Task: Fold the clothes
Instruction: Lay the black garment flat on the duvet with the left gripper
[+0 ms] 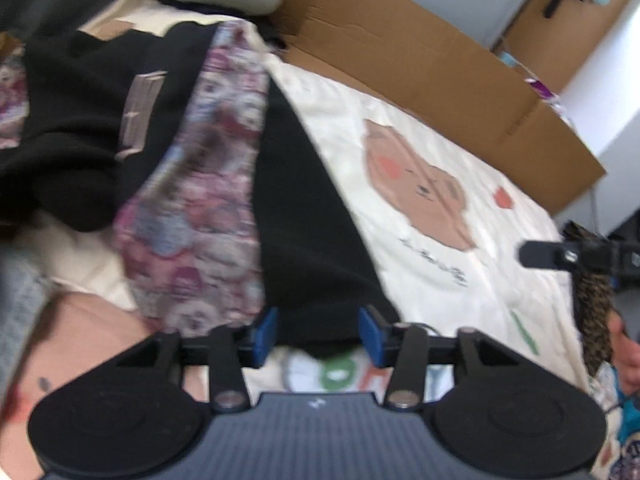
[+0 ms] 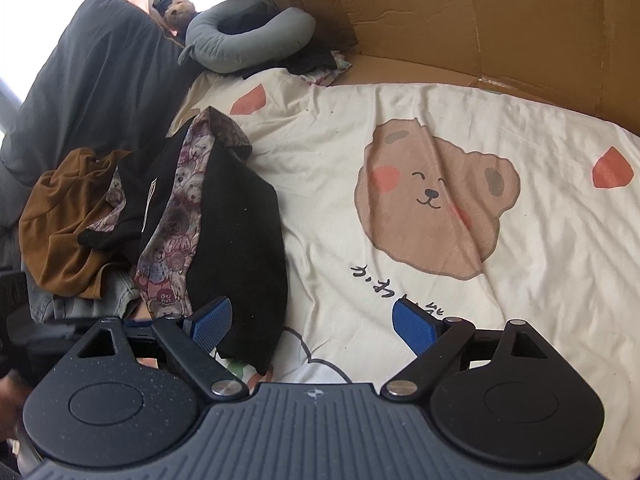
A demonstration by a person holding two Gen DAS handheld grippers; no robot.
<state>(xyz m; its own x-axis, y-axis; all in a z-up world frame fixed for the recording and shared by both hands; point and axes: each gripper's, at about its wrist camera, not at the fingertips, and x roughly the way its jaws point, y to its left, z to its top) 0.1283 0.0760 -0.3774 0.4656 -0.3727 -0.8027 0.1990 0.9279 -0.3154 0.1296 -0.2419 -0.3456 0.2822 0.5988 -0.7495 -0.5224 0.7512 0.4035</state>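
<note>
A black jacket [image 1: 304, 220] with a bear-print lining [image 1: 200, 200] lies folded on the left part of the cream bed sheet [image 1: 420, 280]. My left gripper [image 1: 318, 336] hangs over its near corner. The jaws stand apart, the black cloth lies loose between the blue pads, and the view is blurred. In the right wrist view the same jacket [image 2: 236, 232] sits left of centre. My right gripper [image 2: 312, 326] is wide open beside it. Its left pad [image 2: 210, 322] is over the jacket's near edge, its right pad over bare sheet.
A brown garment [image 2: 60, 232] and a denim piece [image 2: 116, 292] are heaped left of the jacket. A dark grey pillow [image 2: 92, 80] and a grey neck pillow [image 2: 240, 40] lie at the head. Cardboard sheets [image 2: 480, 20] line the far side. A hand [image 1: 630, 360] shows at the right edge.
</note>
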